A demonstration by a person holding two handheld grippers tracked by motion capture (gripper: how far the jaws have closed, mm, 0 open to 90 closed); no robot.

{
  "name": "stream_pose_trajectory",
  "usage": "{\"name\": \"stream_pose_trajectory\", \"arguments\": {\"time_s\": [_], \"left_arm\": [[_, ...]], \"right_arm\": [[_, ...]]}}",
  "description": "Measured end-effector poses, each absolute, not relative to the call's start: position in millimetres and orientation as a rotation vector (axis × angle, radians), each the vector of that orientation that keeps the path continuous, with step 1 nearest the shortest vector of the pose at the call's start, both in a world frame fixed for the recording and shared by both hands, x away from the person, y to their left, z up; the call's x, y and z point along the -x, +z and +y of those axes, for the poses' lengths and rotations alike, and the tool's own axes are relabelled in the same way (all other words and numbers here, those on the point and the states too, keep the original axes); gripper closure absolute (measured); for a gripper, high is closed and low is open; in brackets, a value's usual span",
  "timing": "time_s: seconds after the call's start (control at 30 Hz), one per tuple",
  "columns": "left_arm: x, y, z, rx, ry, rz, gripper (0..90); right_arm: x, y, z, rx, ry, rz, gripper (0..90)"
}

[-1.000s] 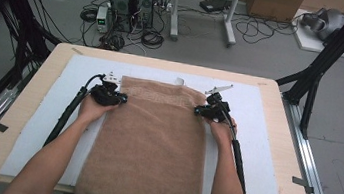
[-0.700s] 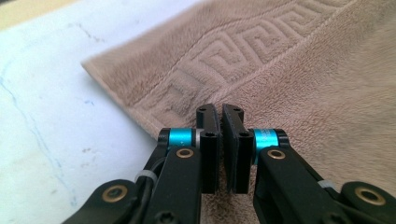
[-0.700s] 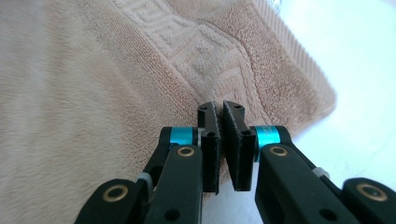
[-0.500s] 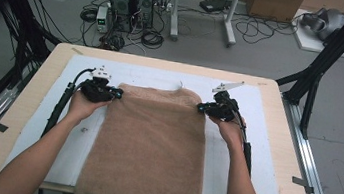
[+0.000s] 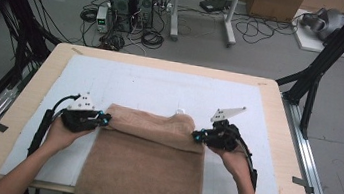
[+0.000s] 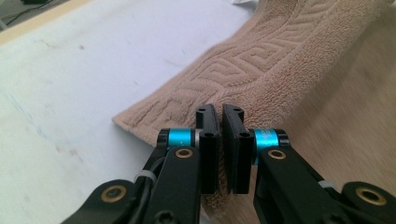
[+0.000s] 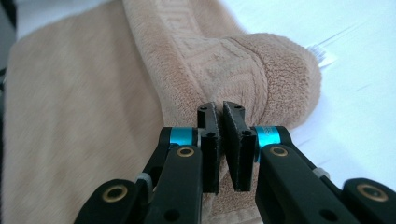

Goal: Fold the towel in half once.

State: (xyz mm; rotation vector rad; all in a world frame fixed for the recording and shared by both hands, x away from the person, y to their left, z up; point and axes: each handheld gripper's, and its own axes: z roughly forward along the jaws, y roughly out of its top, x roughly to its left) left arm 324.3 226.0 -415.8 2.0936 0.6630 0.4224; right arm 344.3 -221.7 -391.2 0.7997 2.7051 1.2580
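Observation:
A tan towel point(image 5: 146, 164) lies on the white mat, its near end hanging over the table's front edge. Its far edge is lifted and drawn back toward the person, so a fold rolls over the rest of it. My left gripper point(image 5: 104, 118) is shut on the towel's far left corner point(image 6: 187, 107), which bears a woven key pattern. At the far right corner point(image 7: 261, 79) my right gripper point(image 5: 195, 136) is shut on the towel too. Both gripper views show the pads pinching the cloth point(image 7: 201, 70) just past the border. A white label point(image 5: 179, 111) pokes out at the fold's top.
The white mat point(image 5: 161, 88) covers a wooden table point(image 5: 279, 111), with bare mat beyond the fold. Black frame posts point(image 5: 327, 52) stand at both sides. Computer boxes and cables point(image 5: 132, 1) sit on the floor behind the table.
Both grippers have pulled the towel's far edge back toward the person and a little up. The bare mat behind the towel has grown, and the edge now folds over the rest.

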Motion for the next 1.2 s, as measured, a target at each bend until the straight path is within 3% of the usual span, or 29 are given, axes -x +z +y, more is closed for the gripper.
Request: {"name": "stream_pose_trajectory", "arguments": {"time_s": [0.2, 0.3, 0.43, 0.6, 0.77, 0.93, 1.03, 1.2], "left_arm": [[-301, -433, 228, -2.127, 0.390, 0.650, 81.2], [-305, -431, 231, -2.114, 0.373, 0.662, 70.4], [-310, -421, 233, -2.081, 0.380, 0.677, 60.9], [-322, -410, 236, -2.018, 0.416, 0.704, 58.5], [-342, -419, 232, -2.017, 0.438, 0.776, 58.8], [-360, -435, 223, -2.085, 0.416, 0.831, 57.2], [-364, -443, 220, -2.122, 0.374, 0.849, 56.4], [-363, -443, 219, -2.124, 0.363, 0.838, 62.7]], "right_arm": [[-321, -417, -219, -0.800, 1.236, 2.752, 83.4], [-322, -421, -222, -0.846, 1.267, 2.758, 73.1], [-323, -407, -229, -0.844, 1.315, 2.698, 67.9], [-335, -395, -236, -0.881, 1.297, 2.612, 64.9], [-351, -410, -232, -0.944, 1.234, 2.606, 62.8], [-362, -423, -221, -0.992, 1.243, 2.618, 50.9], [-366, -429, -216, -1.008, 1.250, 2.641, 52.4], [-364, -436, -199, -0.901, 1.195, 2.707, 69.1]]}}
